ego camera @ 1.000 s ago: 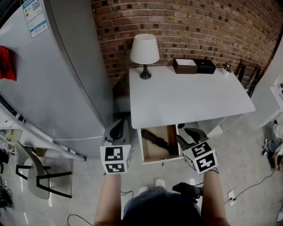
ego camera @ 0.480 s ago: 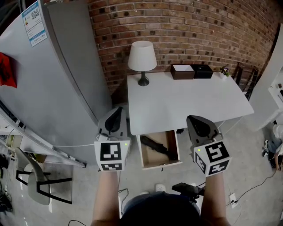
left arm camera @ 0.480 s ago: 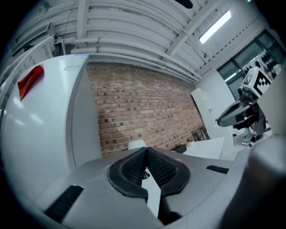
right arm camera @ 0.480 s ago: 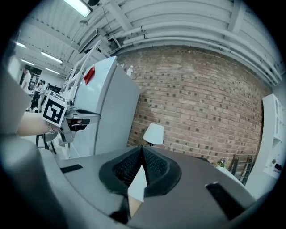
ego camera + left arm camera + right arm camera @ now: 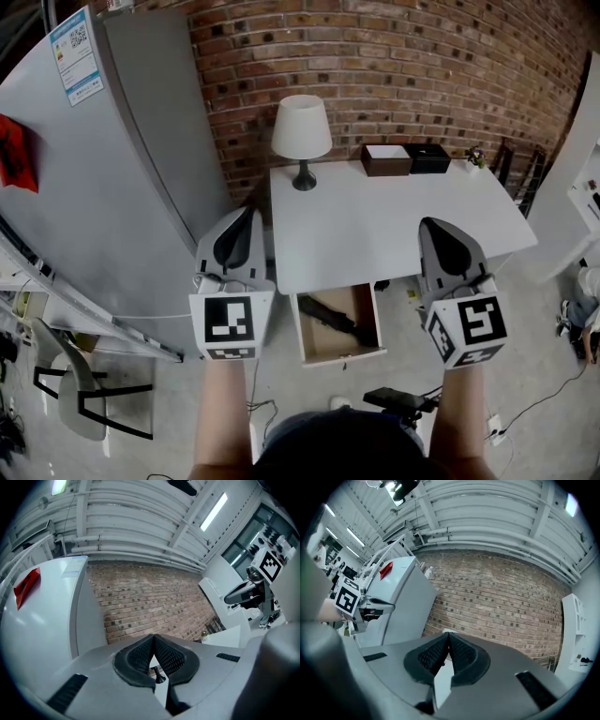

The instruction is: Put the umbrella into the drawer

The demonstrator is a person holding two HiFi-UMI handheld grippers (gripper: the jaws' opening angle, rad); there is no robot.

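Note:
The black folded umbrella [image 5: 330, 315] lies in the open wooden drawer [image 5: 343, 355] under the white table [image 5: 394, 216] in the head view. Both grippers are held up level in front of me, well above the drawer and on either side of it. My left gripper [image 5: 243, 221] is shut with nothing in it; its pads [image 5: 140, 656] meet at the tips in the left gripper view. My right gripper [image 5: 433, 228] is also shut and empty, its jaws closed together [image 5: 449, 635] in the right gripper view, facing the brick wall.
A white lamp [image 5: 302, 131] stands at the table's back left, a brown box [image 5: 386, 159] and a black box [image 5: 430, 157] at the back. A grey fridge [image 5: 112, 187] fills the left. A chair [image 5: 70, 394] and cables lie on the floor.
Both grippers have risen from beside the drawer to table height and tipped up to level. The right gripper's jaws, apart a second ago, are closed. The umbrella stays in the drawer.

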